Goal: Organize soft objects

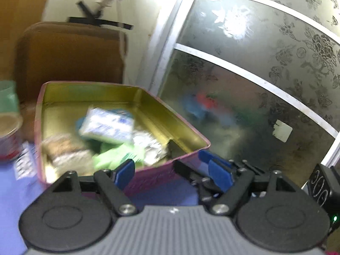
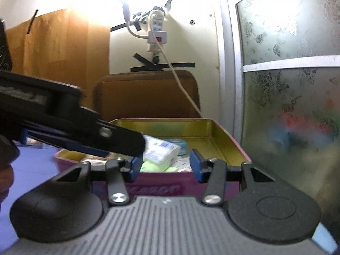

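A pink tin box (image 1: 136,176) with a gold lining sits open on the blue tabletop (image 1: 12,191), filling the centre of the left wrist view. Inside it lie several soft packets: a white-and-blue tissue pack (image 1: 107,127) tilted on top of the heap, a green packet (image 1: 115,156) beneath it at the near wall, a silvery one (image 1: 152,148) to its right, and a beige one (image 1: 65,148) at the lower left; all are blurred.

The left tool (image 1: 170,170) hangs just before the near wall of the box, its blue pads spread apart with nothing between them. In the right wrist view it reaches in from the left edge over the box, its tip just beside the tissue pack (image 2: 162,149).

The right tool (image 2: 165,167) hovers at the near side of the box (image 2: 225,136), jaws partly apart and gripping nothing.

A red-and-white can (image 1: 9,136) stands at the left edge, beside the box.
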Tool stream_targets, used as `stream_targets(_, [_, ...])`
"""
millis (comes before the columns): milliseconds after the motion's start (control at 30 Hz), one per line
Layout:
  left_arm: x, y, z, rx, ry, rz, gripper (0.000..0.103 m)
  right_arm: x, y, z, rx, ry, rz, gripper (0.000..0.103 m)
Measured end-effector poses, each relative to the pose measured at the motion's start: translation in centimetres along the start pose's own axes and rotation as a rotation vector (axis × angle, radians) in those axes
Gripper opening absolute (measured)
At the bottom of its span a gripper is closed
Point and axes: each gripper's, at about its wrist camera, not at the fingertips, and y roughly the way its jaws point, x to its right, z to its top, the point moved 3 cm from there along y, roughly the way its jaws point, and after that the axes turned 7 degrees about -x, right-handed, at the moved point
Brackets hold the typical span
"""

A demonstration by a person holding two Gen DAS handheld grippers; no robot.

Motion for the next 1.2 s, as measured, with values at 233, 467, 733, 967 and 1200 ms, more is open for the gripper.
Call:
stream_targets(233, [-1.9,-4.2,-4.3,-0.026,-0.056,0.131,0.079,-1.9,-2.9,-1.7,-0.044,0.035,0.072,0.052])
stream_targets(467, [-4.8,-6.7,-8.0,-0.047,-0.15,0.265,0.079,-4.6,-3.1,-3.6,-0.16,0.041,0.143,0.052])
stream_targets(733, [-8.7,-9.2,-10.9,-0.065,-0.227,0.357,0.079,-8.5,-3.2,-3.5,-0.192,-0.027,0.193,0.052])
stream_targets(967, [-11.0,-12.7,-13.1,-0.014,-0.249,0.392,0.08,-13.2,-2.1,-3.5,-0.25,-0.084,0.276,0.052])
stream_targets(1200, [-14.1,-17.8,-16.2,0.053,-0.279,0.496,0.08,-18.4,-0.1,-3.5,-0.316,-0.145,0.409,0.052])
